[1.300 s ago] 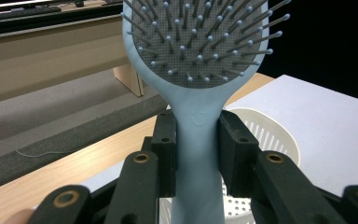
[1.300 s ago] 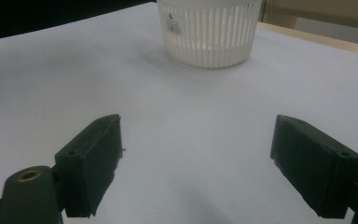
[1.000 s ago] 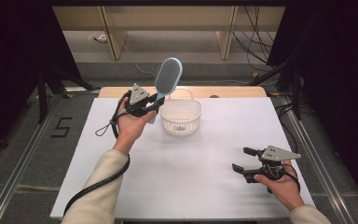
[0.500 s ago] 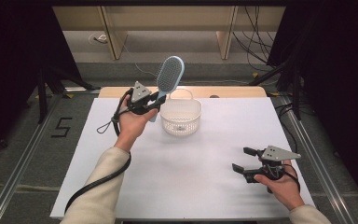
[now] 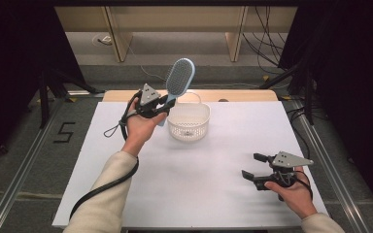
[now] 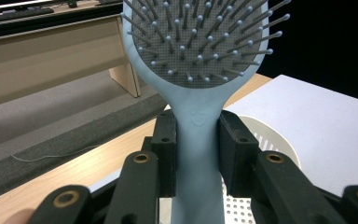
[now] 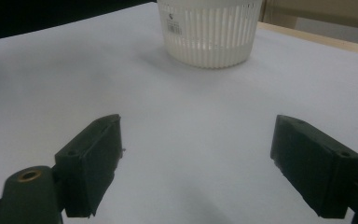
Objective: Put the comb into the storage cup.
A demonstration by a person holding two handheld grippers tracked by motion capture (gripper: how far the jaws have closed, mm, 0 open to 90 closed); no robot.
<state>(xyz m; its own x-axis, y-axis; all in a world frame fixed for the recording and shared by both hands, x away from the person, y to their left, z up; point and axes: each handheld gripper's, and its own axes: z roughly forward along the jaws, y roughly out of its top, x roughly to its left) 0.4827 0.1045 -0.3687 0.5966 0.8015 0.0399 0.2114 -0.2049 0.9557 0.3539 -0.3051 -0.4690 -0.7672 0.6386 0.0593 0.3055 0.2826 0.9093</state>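
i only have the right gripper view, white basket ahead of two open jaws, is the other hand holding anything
Observer: Yes, the left gripper is shut on a light blue hairbrush by its handle.
Operator: which way is the brush pointing
Observer: Head up and tilted, bristles toward the person, raised above the table.
Operator: where is it relative to the basket
Observer: Beside and above the basket, at its left rim in the high view, not inside it.
Operator: anything in the basket
Observer: From the high view it looks empty, with a thin handle at its far rim.
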